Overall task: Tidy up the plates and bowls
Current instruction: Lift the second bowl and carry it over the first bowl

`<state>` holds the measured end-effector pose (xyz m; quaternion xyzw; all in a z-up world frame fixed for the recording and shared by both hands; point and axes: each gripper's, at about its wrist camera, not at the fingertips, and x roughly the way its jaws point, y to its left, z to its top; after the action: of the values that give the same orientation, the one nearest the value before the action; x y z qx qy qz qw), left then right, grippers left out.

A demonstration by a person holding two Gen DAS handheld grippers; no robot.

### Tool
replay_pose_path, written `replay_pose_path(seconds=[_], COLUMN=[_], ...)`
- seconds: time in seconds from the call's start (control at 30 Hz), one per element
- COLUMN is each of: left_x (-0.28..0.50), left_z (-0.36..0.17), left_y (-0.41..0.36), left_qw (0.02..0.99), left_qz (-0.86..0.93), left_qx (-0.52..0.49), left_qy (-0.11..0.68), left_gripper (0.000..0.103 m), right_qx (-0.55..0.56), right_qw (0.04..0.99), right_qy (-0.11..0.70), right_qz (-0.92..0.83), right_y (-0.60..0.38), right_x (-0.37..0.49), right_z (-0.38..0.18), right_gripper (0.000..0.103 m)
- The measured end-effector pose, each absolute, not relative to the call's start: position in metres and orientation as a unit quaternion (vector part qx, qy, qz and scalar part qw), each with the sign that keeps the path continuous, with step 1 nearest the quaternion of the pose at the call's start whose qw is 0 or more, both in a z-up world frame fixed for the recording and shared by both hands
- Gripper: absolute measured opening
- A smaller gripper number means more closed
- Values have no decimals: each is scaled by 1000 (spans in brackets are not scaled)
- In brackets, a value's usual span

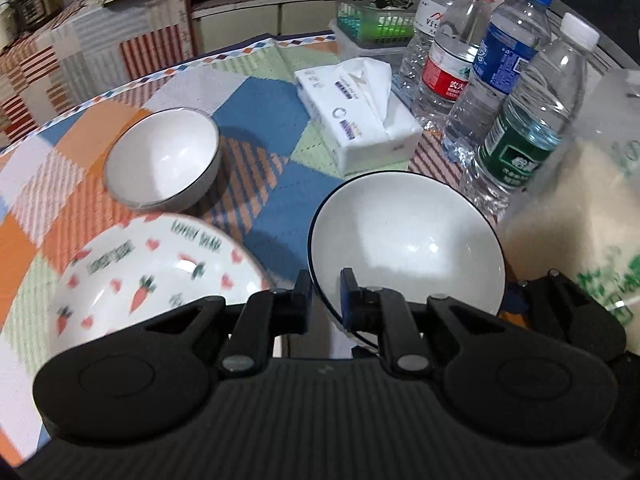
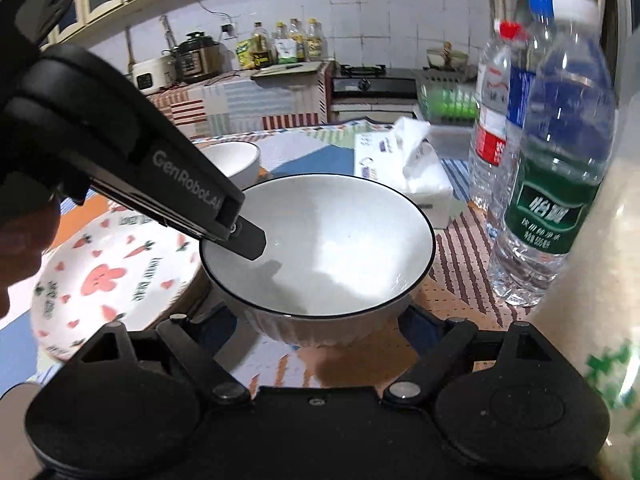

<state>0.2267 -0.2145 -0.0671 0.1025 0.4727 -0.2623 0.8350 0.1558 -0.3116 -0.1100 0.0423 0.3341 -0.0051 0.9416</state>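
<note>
Pinching near rim of black-rimmed bowl [image 1: 404, 240], left gripper [image 1: 326, 300] clamped; right gripper [image 2: 320, 320] spread wide around bowl base, carrot plate [image 1: 152, 276] just left.

I see dim indoor light with white glare inside the large bowl [image 2: 320, 240]. The carrot plate [image 1: 152, 280] and bottles [image 2: 552, 184] smear with motion blur; the fisheye bends the tabletop [image 1: 260, 120] edges.

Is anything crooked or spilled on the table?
Nothing is spilled. One thing sits crooked: the big black-rimmed bowl is tilted, because the left gripper pinches its rim. The small bowl and carrot plate look fine.
</note>
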Motion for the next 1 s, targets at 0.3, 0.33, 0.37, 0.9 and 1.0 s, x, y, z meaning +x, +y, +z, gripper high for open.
replay_pose_path(seconds=[0.3,0.33,0.37,0.9,1.0], left_x=[192,187,182,117,113], left_z=[-27,-23,-19,10,2], left_y=[-176,-173,-170,-119,-107], left_qw=[839,839,840,831,826], left_qz=[-262,-262,-261,-264,-261], left_qx=[86,89,92,96,90], left_qy=[470,468,467,480,492], left_gripper=[13,13,13,14,14], right_qx=[2,-4,-8,-59,-52], right_qw=[949,950,950,950,949], right_qy=[314,311,310,298,302], right_qz=[23,25,29,68,77], right_y=[-282,-279,-277,-232,-226], right_x=[122,118,115,50,45], right_z=[-73,-69,-64,-30,-35], right_gripper=[91,91,91,91,91])
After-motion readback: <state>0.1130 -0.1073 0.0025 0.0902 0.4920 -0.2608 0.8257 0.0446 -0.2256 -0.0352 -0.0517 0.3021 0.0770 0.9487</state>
